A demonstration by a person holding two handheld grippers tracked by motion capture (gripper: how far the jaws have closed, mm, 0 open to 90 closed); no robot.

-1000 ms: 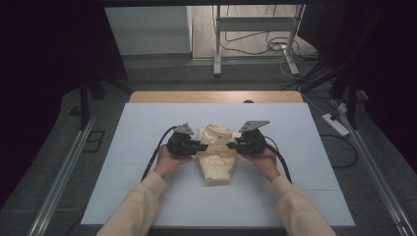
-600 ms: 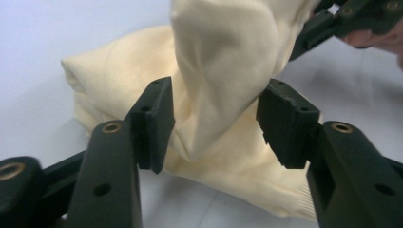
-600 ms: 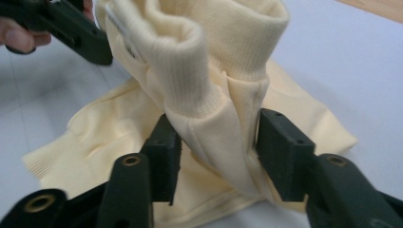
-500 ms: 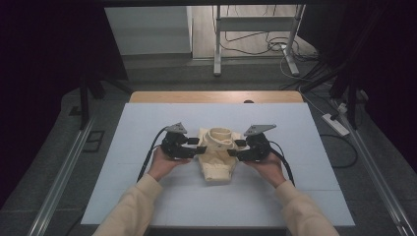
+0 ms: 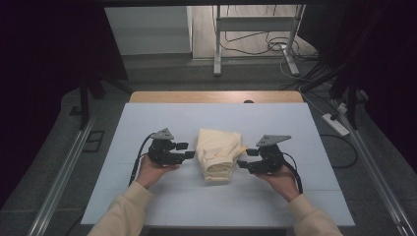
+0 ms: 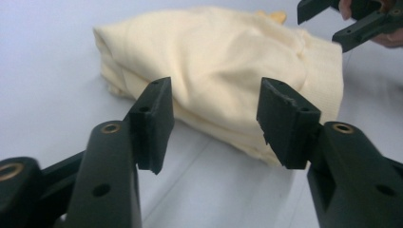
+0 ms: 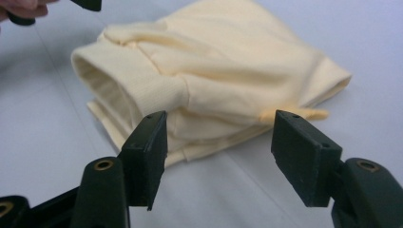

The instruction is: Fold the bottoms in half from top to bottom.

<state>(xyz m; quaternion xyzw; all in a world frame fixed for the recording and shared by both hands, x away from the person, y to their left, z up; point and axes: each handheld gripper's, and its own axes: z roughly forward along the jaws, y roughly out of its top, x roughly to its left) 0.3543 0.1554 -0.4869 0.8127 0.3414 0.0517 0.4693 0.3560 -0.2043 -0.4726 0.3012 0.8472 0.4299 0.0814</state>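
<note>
A folded cream-yellow garment [image 5: 218,153] lies in a compact bundle at the middle of the pale blue table mat [image 5: 147,118]. My left gripper [image 5: 186,150] rests just left of it, open, with nothing between its jaws. My right gripper [image 5: 244,158] sits just right of the bundle, also open and empty. In the left gripper view the garment [image 6: 223,71] lies beyond the open gripper [image 6: 214,123], and the right gripper [image 6: 351,23] shows at the top right. In the right gripper view the ribbed cuff of the garment [image 7: 157,90] faces the open gripper [image 7: 218,156], and a small orange tag [image 7: 294,114] sticks out.
The mat lies on a wooden table [image 5: 216,96] whose far edge shows behind it. Beyond stand a metal frame's legs [image 5: 216,44], floor cables [image 5: 255,46] and a power strip [image 5: 335,125] at the right. Rails [image 5: 64,177] run along both table sides.
Both grippers have let go of the garment and drawn apart, left going left and right going right. The garment now lies folded and flat between them.
</note>
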